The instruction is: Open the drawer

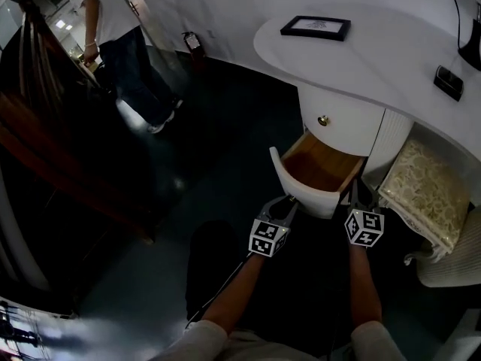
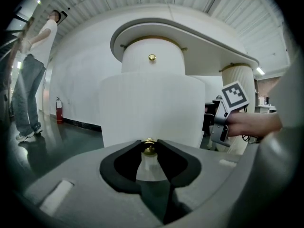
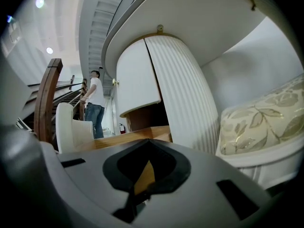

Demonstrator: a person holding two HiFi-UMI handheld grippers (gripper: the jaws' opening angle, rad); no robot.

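The lower drawer [image 1: 304, 192] of the white curved desk stands pulled out, and its wooden inside [image 1: 325, 165] shows. My left gripper [image 1: 289, 205] is at the drawer's white front [image 2: 149, 108], and its jaws are closed on the small brass knob [image 2: 149, 149]. My right gripper [image 1: 353, 198] hangs by the drawer's right side, level with its wooden wall [image 3: 135, 137]. In the right gripper view its tips meet, with nothing between them [image 3: 147, 144]. The drawer above, with its own brass knob [image 1: 323, 120], is closed.
A fluted white column [image 3: 180, 94] and a chair with a gold-patterned cushion [image 1: 425, 194] stand right of the drawer. On the desk top lie a black picture frame [image 1: 316, 27] and a small dark object [image 1: 449, 81]. A person [image 1: 120, 28] stands far left by a fire extinguisher [image 1: 193, 42].
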